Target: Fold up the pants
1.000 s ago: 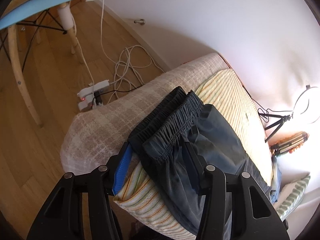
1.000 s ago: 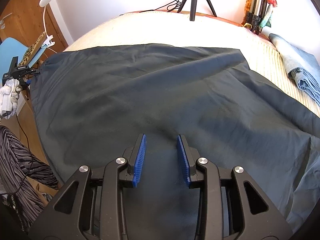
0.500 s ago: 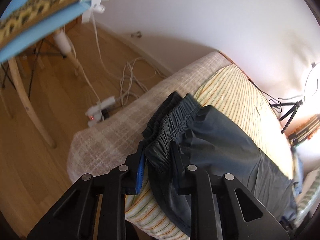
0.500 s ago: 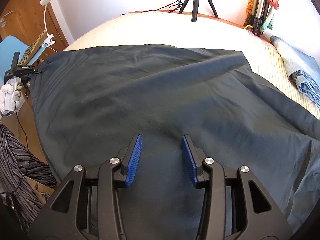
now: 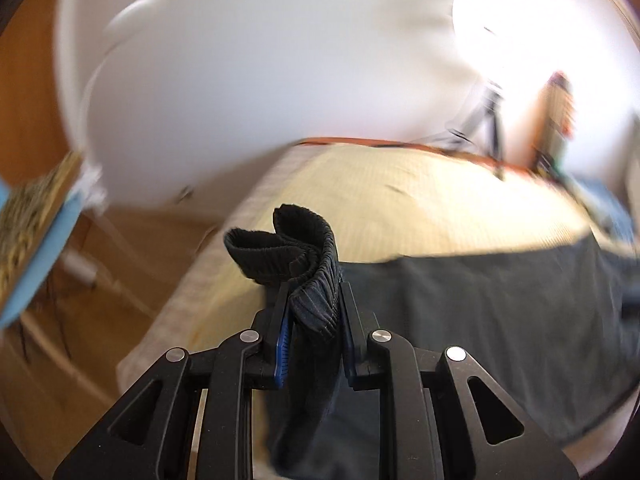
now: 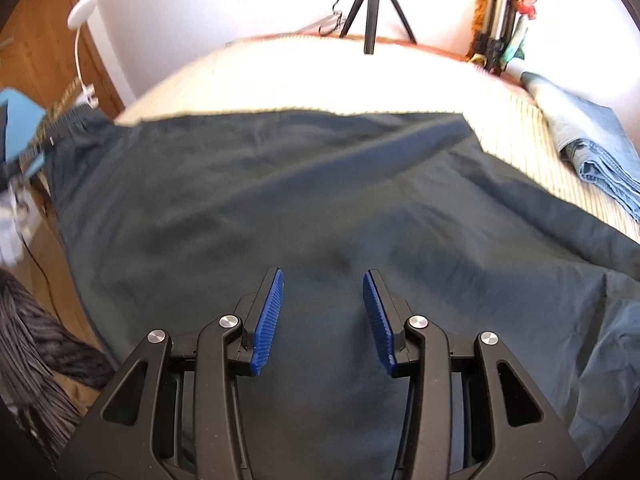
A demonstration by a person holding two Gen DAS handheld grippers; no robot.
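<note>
Dark grey pants lie spread across the striped bed. In the left wrist view my left gripper is shut on the bunched elastic waistband, which curls up above the blue pads and is lifted off the bed; the pants' cloth trails away to the right. In the right wrist view my right gripper is open just above the cloth, with nothing pinched between its ribbed blue pads. The lifted waistband and my left gripper show blurred at the far left edge.
Folded blue jeans lie on the bed at the right. A black tripod stands by the white wall behind the bed. A blue chair seat and wooden floor are to the left. Striped dark fabric shows at the lower left.
My left gripper closed on the waistband, then lifted it, rolled and swung toward the bed. The right gripper's jaws widened slightly; it stayed over the cloth.
</note>
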